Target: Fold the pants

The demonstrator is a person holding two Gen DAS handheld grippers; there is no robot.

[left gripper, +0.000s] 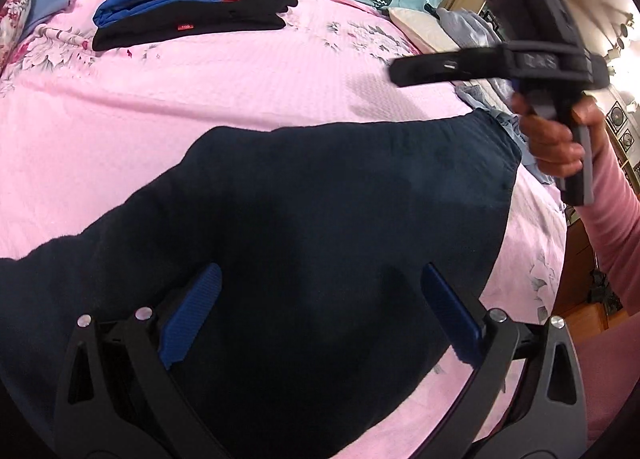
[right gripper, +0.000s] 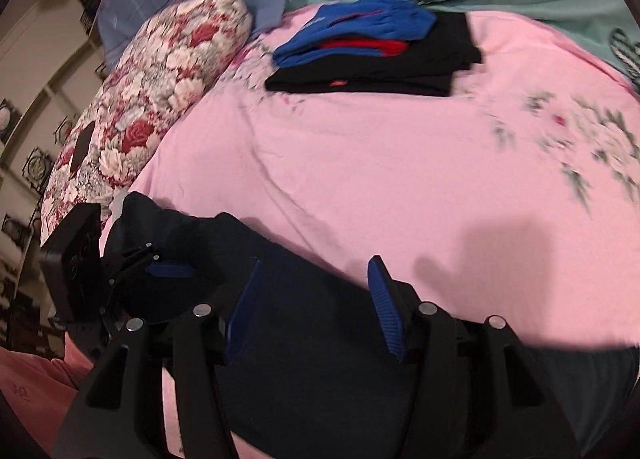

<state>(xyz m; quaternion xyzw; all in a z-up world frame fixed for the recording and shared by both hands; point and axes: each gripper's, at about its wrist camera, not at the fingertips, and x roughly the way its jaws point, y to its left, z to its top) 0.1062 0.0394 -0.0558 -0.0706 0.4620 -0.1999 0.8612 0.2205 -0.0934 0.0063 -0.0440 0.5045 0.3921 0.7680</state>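
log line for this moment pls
left gripper: open over navy pants | right gripper: open | pants flat on pink bedsheet

One dark pants (left gripper: pixel 312 219), two folded garments (left gripper: pixel 180 7), two grippers (left gripper: pixel 320 315).

I see the pants (left gripper: pixel 304 219) as dark navy cloth, matt and slightly fuzzy. The bedsheet (left gripper: pixel 240 87) is pink woven cloth with a fine waffle texture. My left gripper (left gripper: pixel 320 315) has matt black plastic arms, ribbed blue pads (left gripper: pixel 192 315) and shiny metal pins (left gripper: pixel 143 313).
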